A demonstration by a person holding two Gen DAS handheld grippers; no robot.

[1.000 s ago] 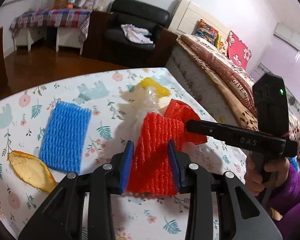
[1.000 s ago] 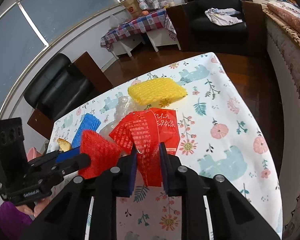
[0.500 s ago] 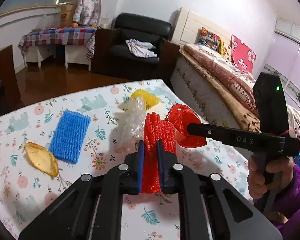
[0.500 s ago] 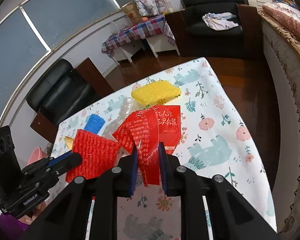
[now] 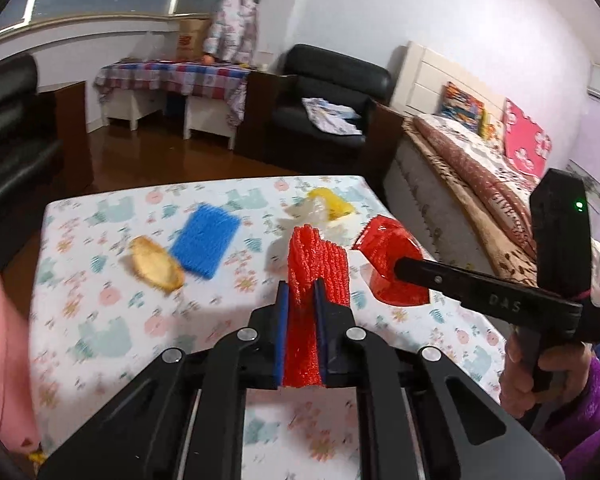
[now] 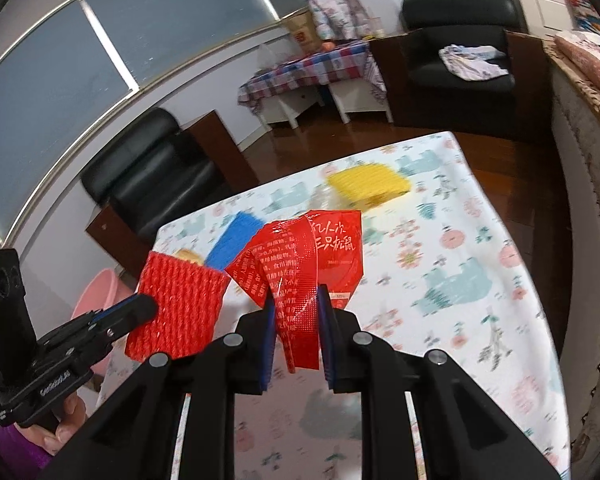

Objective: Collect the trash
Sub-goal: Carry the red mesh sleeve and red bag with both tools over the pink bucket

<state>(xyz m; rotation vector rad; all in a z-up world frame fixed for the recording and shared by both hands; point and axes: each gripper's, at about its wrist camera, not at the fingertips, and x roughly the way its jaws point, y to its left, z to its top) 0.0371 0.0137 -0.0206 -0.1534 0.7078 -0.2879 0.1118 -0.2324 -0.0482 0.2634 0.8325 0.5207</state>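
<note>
My left gripper [image 5: 301, 292] is shut on a red foam net [image 5: 314, 268] and holds it above the table; it also shows in the right wrist view [image 6: 178, 308]. My right gripper [image 6: 297, 308] is shut on a red plastic wrapper [image 6: 304, 260], lifted off the table, which also shows in the left wrist view [image 5: 388, 264]. On the floral tablecloth [image 5: 112, 320] lie a blue foam net [image 5: 206, 240], a yellow foam net [image 6: 370, 186], a clear plastic bag [image 5: 308, 214] and an orange peel [image 5: 154, 264].
A pink bin [image 5: 0, 356] stands at the table's left edge, also in the right wrist view [image 6: 100, 296]. A bed [image 5: 480, 176] runs along the right side. Black armchairs [image 6: 148, 172] and a small checked-cloth table [image 5: 172, 84] stand beyond.
My left gripper closed on the red foam net and lifted it up and back. My right gripper rose with the red wrapper. The pink bin has come into view.
</note>
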